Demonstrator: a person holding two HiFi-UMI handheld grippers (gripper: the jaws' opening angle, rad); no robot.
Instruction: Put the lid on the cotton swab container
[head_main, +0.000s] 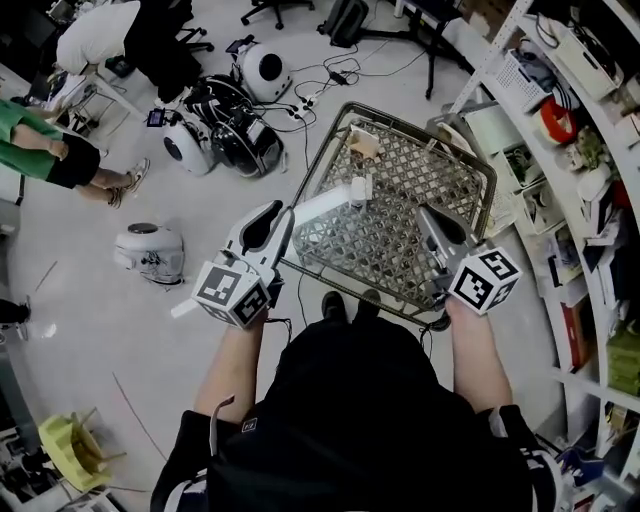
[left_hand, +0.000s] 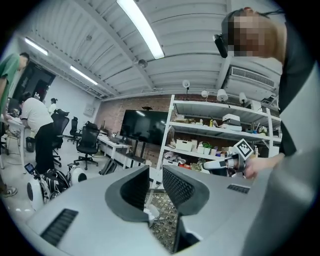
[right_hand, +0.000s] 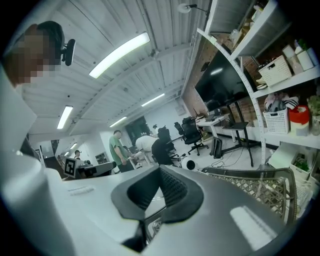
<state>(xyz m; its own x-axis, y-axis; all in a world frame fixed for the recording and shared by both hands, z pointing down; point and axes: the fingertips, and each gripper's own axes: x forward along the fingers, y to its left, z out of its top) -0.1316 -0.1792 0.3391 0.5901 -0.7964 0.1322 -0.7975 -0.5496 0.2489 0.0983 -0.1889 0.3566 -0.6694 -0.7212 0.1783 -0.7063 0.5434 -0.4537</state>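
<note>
A small white container (head_main: 360, 188) stands on the wire mesh cart (head_main: 420, 165), and a pale flat piece (head_main: 322, 205) lies beside it. A tan object (head_main: 365, 143) lies farther back on the mesh. I cannot tell which is the lid. My left gripper (head_main: 274, 222) hovers over the cart's near left edge, jaws a little apart with nothing between them. Past those jaws a white scrap (left_hand: 150, 212) shows on the mesh. My right gripper (head_main: 428, 222) is held over the cart's near right part, jaws closed and empty. Both grippers are short of the container.
Shelving (head_main: 590, 150) with boxes and bottles runs along the right. Round white and black robot units (head_main: 215, 135) and cables lie on the floor to the left. Office chairs (head_main: 180, 40) stand at the back and a person (head_main: 45, 150) stands at far left.
</note>
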